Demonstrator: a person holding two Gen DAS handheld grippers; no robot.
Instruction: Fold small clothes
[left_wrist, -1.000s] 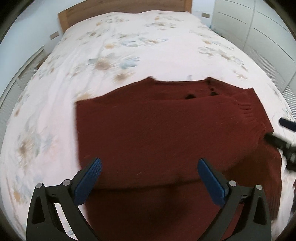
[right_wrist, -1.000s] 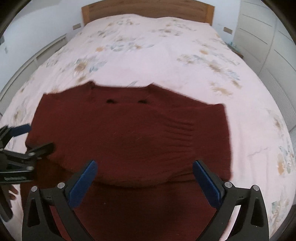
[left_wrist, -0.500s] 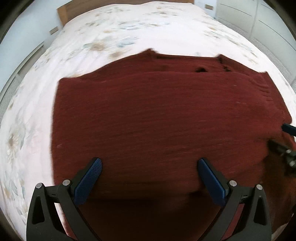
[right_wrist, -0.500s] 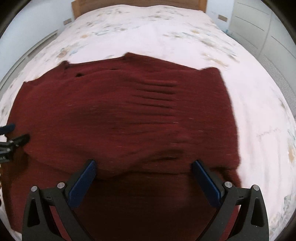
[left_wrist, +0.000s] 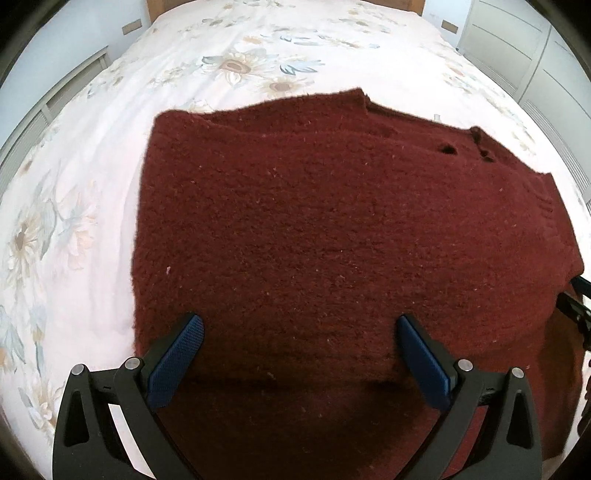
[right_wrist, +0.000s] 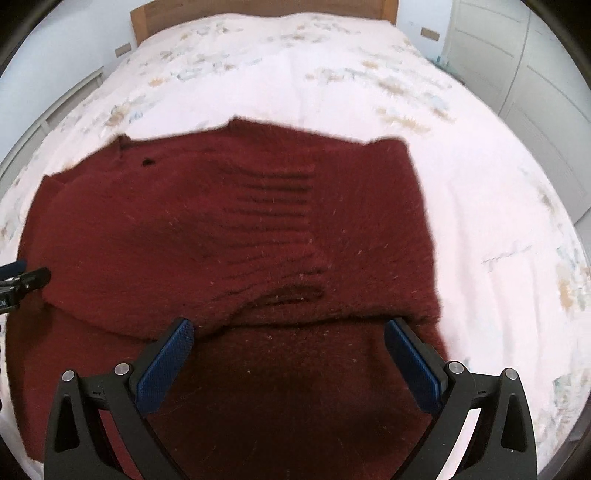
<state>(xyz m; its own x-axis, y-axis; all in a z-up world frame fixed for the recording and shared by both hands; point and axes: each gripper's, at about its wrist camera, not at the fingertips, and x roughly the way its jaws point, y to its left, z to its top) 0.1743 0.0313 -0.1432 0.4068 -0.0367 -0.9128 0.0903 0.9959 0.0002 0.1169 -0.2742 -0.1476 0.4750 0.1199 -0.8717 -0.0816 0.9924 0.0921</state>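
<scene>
Both the left gripper and right gripper hover spread wide over the dark red sweater on the bed.

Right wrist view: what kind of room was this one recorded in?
Most likely a bedroom. A dark red sweater lies on a bed with a floral bedspread and a wooden headboard; white cupboard doors stand along the right side.
</scene>
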